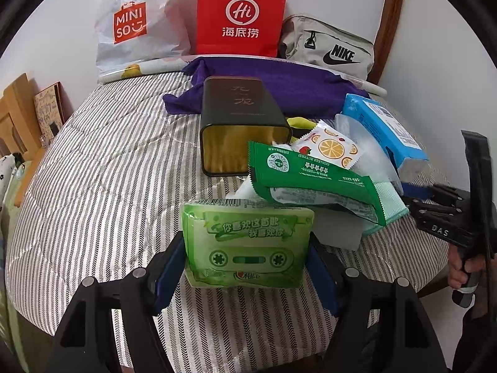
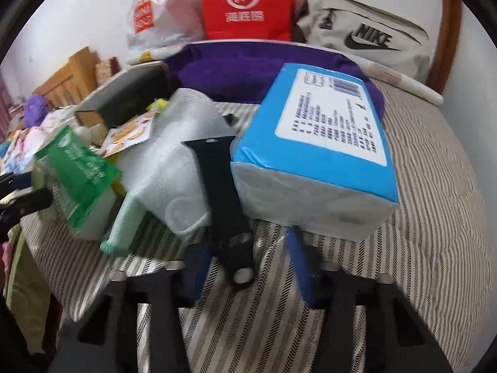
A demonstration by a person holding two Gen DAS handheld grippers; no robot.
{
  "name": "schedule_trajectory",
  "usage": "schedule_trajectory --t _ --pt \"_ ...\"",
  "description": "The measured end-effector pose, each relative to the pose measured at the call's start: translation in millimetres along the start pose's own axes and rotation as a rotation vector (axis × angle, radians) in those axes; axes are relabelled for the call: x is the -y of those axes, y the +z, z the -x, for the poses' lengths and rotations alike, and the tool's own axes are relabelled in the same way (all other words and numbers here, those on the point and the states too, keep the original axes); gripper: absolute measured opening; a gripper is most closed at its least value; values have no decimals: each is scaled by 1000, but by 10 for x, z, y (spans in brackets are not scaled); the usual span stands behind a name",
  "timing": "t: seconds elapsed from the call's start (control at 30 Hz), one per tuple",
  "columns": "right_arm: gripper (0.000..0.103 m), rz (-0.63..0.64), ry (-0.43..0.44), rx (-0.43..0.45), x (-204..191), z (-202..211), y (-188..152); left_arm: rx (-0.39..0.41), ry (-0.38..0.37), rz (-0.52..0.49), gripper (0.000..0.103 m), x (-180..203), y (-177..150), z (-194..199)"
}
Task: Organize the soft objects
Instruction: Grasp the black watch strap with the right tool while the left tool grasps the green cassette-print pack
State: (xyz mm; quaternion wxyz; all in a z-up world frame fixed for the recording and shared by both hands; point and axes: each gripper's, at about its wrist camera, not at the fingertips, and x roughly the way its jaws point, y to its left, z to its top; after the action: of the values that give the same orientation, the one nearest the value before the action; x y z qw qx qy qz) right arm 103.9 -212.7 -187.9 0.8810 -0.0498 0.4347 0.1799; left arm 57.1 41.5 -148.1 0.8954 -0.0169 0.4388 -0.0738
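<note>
My left gripper (image 1: 247, 258) is shut on a light green tissue pack (image 1: 247, 245) with a cassette print, held just above the striped table. Behind it lie a green wipes packet (image 1: 313, 180), a fruit-print sachet (image 1: 329, 146), a clear bag (image 1: 369, 143), a mint cloth (image 1: 391, 205) and a blue tissue pack (image 1: 385, 127). My right gripper (image 2: 245, 242) is open, its blue pads either side of a black strap (image 2: 223, 192), just in front of the blue tissue pack (image 2: 316, 155) and a white cloth (image 2: 174, 171). The right gripper also shows in the left wrist view (image 1: 435, 208).
A dark tin box (image 1: 242, 124) lies on its side, open end toward me, on a purple cloth (image 1: 279, 90). A red paper bag (image 1: 240, 15), a Miniso plastic bag (image 1: 136, 28) and a grey Nike bag (image 1: 332, 46) stand against the wall. The round table's edge curves left and right.
</note>
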Motion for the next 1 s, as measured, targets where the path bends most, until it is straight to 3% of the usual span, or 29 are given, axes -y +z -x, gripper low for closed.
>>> schedule_trajectory --t 0.07,0.7,1.0 --pt "22 -4 50 -4 -6 57 -28 -1 -6 6 71 -9 3 -4" --pt "21 -65 -8 28 245 518 -346 31 10 71 71 -157 29 131" --pt "21 -83 -6 73 314 766 -341 51 38 67 71 -113 130 303"
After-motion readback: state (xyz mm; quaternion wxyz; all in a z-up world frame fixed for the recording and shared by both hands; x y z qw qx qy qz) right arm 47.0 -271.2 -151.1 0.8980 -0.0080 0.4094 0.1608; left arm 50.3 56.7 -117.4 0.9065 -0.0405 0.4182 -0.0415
